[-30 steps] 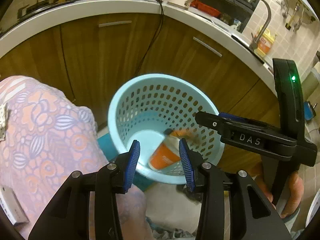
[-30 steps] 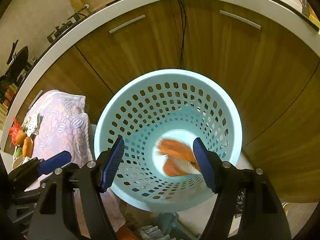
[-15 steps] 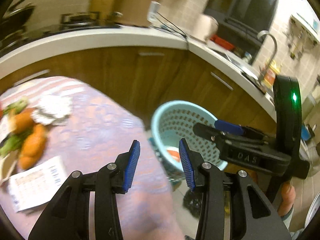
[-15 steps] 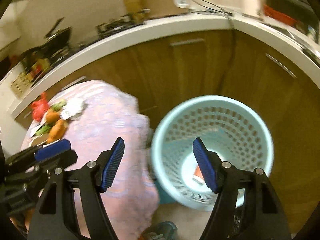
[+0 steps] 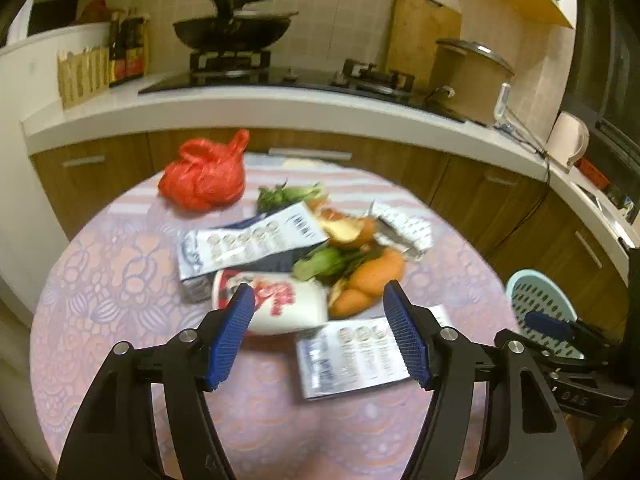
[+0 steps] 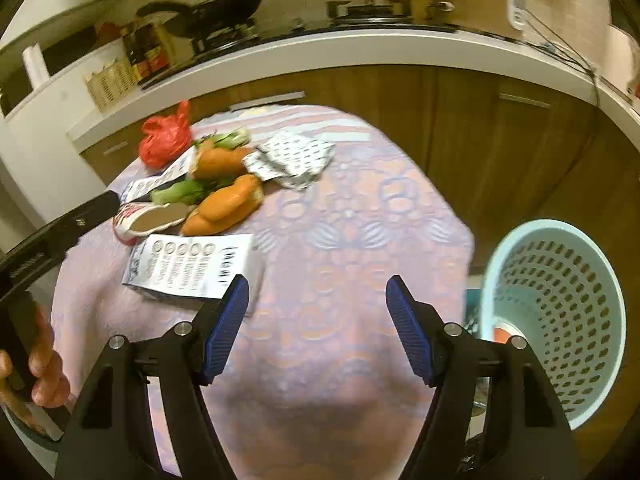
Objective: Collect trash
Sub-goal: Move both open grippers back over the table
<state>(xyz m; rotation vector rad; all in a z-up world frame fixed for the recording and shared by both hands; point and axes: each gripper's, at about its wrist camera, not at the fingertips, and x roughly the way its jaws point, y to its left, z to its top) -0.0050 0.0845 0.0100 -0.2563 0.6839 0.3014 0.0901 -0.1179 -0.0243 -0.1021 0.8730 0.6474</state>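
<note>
L tongs opening, empty, over cup, basket beside table

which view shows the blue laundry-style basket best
The right wrist view: the perforated light blue basket shows nearly whole, rim, wall and some orange trash inside. The left wrist view catches only part of it at the right edge, behind the other tool.

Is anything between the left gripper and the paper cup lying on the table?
Nothing visible. The left gripper, jaws opening and empty, faces the paper cup directly; the flat carton lies beside that line, on the basket side.
</note>
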